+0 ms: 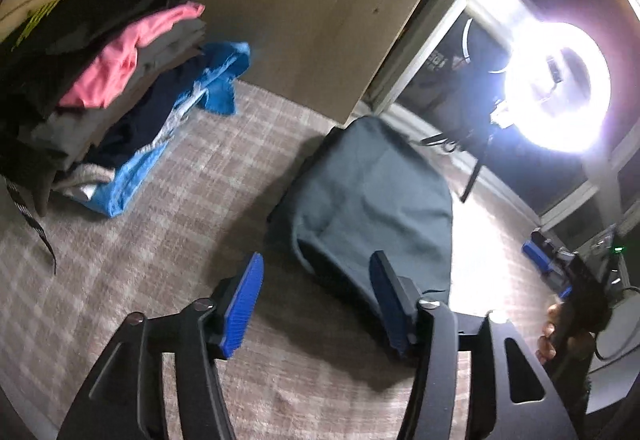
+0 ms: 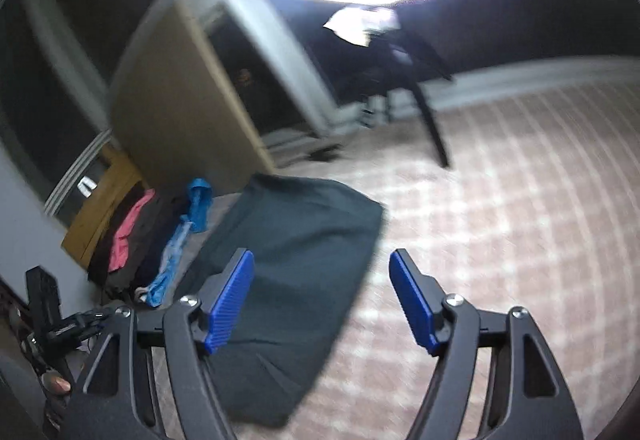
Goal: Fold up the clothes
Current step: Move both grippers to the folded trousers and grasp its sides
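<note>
A dark green garment (image 1: pixel 372 196) was seen folded flat just ahead of both wide-spread, empty grippers (image 1: pixel 316 304) (image 2: pixel 322 300); a folded stack (image 1: pixel 104 96) lay well left.

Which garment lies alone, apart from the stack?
The dark grey-green garment, folded flat on the checked carpet by itself; the pink, blue and black ones sit stacked together.

The left gripper (image 1: pixel 316 296) hangs above the plaid carpet (image 1: pixel 160 260) with its blue-padded jaws spread wide and nothing between them, the right-hand pad over the near edge of a folded dark grey-green garment (image 1: pixel 372 192). Well to the left sits a stack of folded clothes (image 1: pixel 112 92), black on top, then pink, grey, navy and blue. A ring light (image 1: pixel 560 88) glares at the right.
</note>
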`<state>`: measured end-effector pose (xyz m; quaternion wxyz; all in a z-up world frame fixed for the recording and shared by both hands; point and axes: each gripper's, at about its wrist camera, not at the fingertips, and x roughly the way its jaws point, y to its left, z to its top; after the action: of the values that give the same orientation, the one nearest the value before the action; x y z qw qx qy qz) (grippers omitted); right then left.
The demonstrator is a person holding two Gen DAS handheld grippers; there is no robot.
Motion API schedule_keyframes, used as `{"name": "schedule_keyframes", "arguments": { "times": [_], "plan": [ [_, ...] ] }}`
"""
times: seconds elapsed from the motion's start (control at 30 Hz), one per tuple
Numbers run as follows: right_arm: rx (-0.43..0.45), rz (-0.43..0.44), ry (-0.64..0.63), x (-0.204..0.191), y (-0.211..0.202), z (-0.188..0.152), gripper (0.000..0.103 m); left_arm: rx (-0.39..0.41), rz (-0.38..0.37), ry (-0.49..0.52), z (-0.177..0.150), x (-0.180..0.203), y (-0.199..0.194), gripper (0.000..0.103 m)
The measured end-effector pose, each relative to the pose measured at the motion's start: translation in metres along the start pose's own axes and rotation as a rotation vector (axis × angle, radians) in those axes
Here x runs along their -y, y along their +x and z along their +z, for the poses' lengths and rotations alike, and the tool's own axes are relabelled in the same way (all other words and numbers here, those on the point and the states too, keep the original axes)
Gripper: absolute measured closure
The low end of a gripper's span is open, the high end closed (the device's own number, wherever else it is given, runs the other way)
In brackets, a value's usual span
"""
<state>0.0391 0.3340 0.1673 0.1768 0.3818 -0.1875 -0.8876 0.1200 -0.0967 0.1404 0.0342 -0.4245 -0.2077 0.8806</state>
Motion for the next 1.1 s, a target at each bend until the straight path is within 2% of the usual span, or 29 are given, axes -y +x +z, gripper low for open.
{"name": "schedule_keyframes", "arguments": {
  "times": [0.03,0.2,0.27,0.37,0.5,0.63,0.77,0.83,0.93,1.1],
  "plan": [
    [-0.006,-0.021,0.02,0.007,-0.003,-0.001,0.034,0.0,0.006,0.018,0.003,0.001,-0.002,0.037],
    [-0.017,-0.08,0.098,0.022,-0.017,-0.013,0.034,-0.002,0.018,0.085,0.019,0.002,0.002,0.031],
    [-0.018,-0.095,0.127,0.023,-0.021,-0.018,0.034,-0.014,-0.004,0.084,0.026,-0.002,0.013,0.031],
    [-0.021,-0.113,0.159,0.018,-0.027,-0.026,0.034,-0.076,-0.04,0.093,0.033,-0.009,0.043,0.031],
    [-0.042,-0.113,0.148,-0.009,-0.027,-0.041,0.034,-0.122,-0.088,0.049,0.023,-0.019,0.052,0.034],
    [-0.075,-0.151,0.038,-0.049,-0.019,-0.045,0.034,-0.164,-0.136,-0.003,0.011,-0.029,0.057,0.037],
    [-0.082,-0.15,-0.162,-0.091,-0.013,-0.007,0.034,-0.206,-0.184,-0.055,-0.001,-0.038,0.063,0.037],
    [-0.096,-0.14,-0.317,-0.113,-0.002,0.018,0.034,-0.212,-0.197,-0.097,-0.008,-0.041,0.065,0.035],
    [-0.18,-0.068,-0.504,-0.134,0.032,0.052,0.033,-0.168,-0.178,-0.218,-0.019,-0.036,0.065,0.033],
    [-0.353,0.024,-0.658,-0.133,0.122,0.095,0.033,-0.108,-0.134,-0.404,-0.042,-0.023,0.075,0.032]
  ]
}}
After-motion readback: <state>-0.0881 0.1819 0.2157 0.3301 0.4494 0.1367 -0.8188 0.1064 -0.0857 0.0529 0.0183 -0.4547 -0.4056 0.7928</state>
